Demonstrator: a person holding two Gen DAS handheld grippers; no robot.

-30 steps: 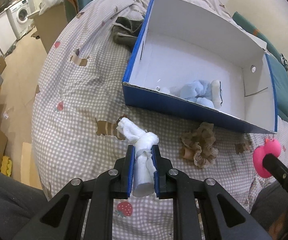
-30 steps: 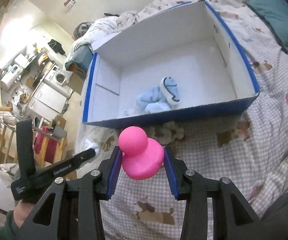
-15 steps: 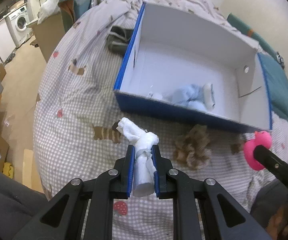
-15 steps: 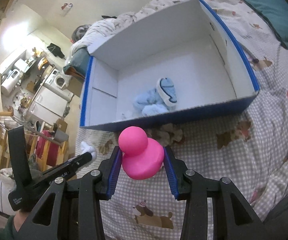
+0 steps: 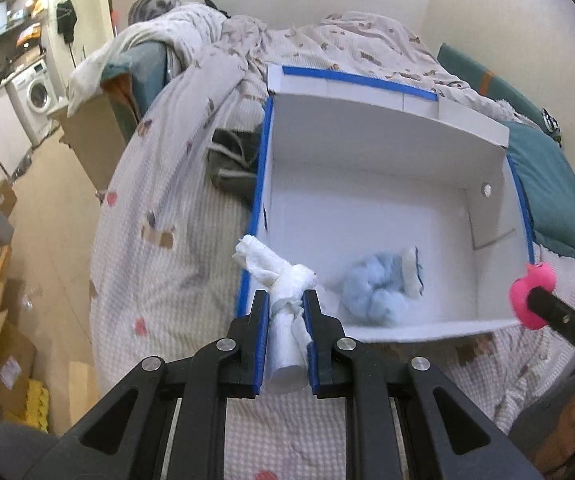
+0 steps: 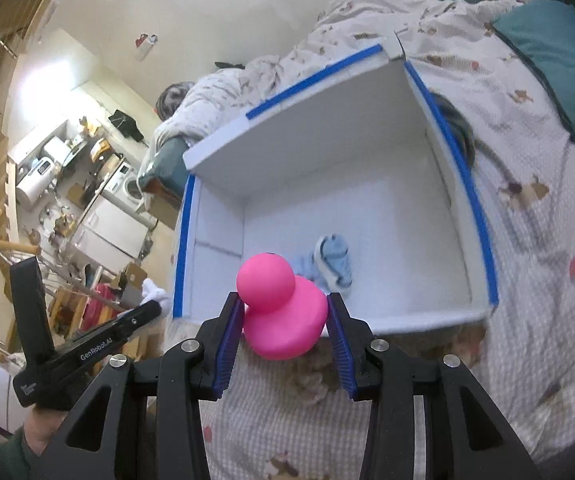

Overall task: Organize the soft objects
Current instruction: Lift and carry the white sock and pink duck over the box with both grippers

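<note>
My left gripper (image 5: 285, 304) is shut on a rolled white sock (image 5: 283, 300) and holds it over the near left corner of an open white box with blue edges (image 5: 263, 176). My right gripper (image 6: 285, 308) is shut on a pink rubber duck (image 6: 281, 308) at the box's near wall (image 6: 419, 322). The duck also shows at the right in the left wrist view (image 5: 531, 294). A light blue soft item (image 5: 381, 290) lies inside the box, also seen in the right wrist view (image 6: 333, 260).
The box sits on a bed with a checked quilt (image 5: 159, 264). A brown frilly item (image 6: 311, 376) lies on the quilt under the duck. A dark garment (image 5: 231, 164) lies left of the box. A teal pillow (image 5: 547, 188) lies to the right. The floor drops off at left.
Both grippers have risen and moved forward towards the box with their loads still held. The sock is now over the box's near left corner, and the duck is at its near wall.
</note>
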